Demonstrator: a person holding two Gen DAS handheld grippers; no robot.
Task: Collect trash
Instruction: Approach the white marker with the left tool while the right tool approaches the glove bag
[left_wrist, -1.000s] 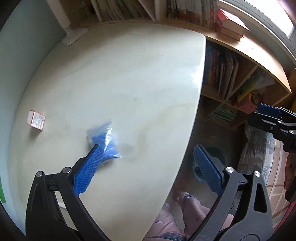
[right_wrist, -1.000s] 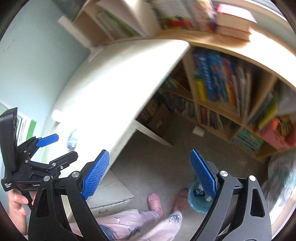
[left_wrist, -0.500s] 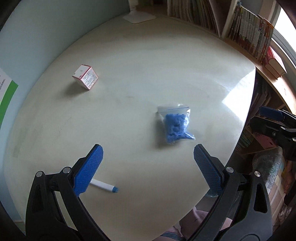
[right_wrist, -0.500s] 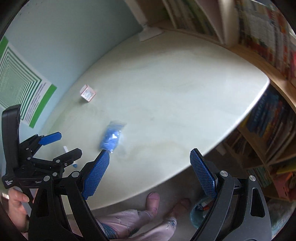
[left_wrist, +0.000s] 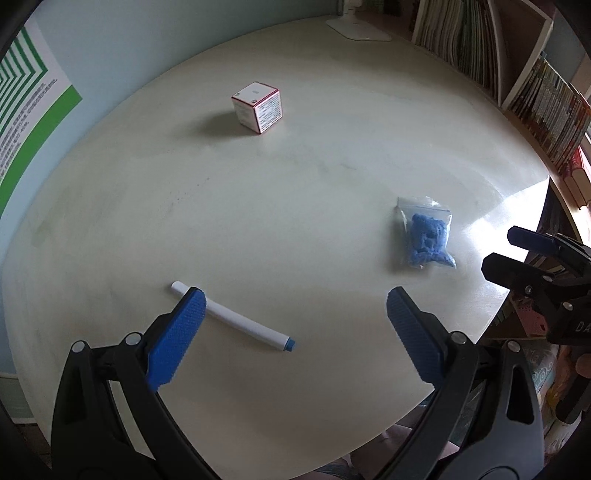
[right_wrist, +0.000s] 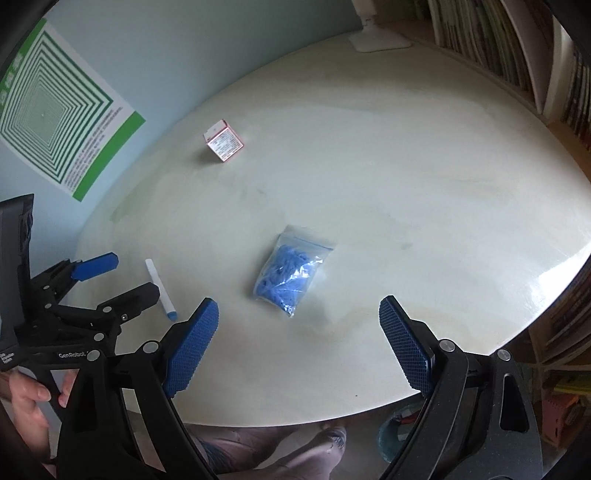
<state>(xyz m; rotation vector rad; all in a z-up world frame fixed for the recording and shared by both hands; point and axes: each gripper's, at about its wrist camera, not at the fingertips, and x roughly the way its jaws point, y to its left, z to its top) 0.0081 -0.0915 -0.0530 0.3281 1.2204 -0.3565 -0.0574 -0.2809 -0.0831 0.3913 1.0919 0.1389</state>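
Three things lie on the pale bench (left_wrist: 332, 155): a small box (left_wrist: 257, 106), a white pen (left_wrist: 236, 320) with a blue tip, and a clear bag (left_wrist: 426, 234) of blue bits. All three are well apart from one another.

In the left wrist view the left gripper (left_wrist: 293, 334) hovers over the near part of the bench, its blue pads spread wide with nothing between them. The pen lies slantwise just past the fingertips, and the left pad covers part of its white end in the picture; whether they touch cannot be told. The bag lies beyond the right pad, near the bench's right edge. The box stands farther back, toward the blue wall.

In the right wrist view the right gripper (right_wrist: 299, 343) is also spread wide and holds nothing. The bag (right_wrist: 290, 273) lies on the bench just ahead of the gap between its pads, apart from both. The pen (right_wrist: 160, 290) is off to the left, beside the left gripper, which a hand (right_wrist: 27, 395) holds at the picture's left edge. The box (right_wrist: 223, 140) sits near the wall with a green poster (right_wrist: 55, 122). Bookshelves (right_wrist: 535, 55) line the right side, and a lamp base (right_wrist: 380, 38) stands at the bench's far end.
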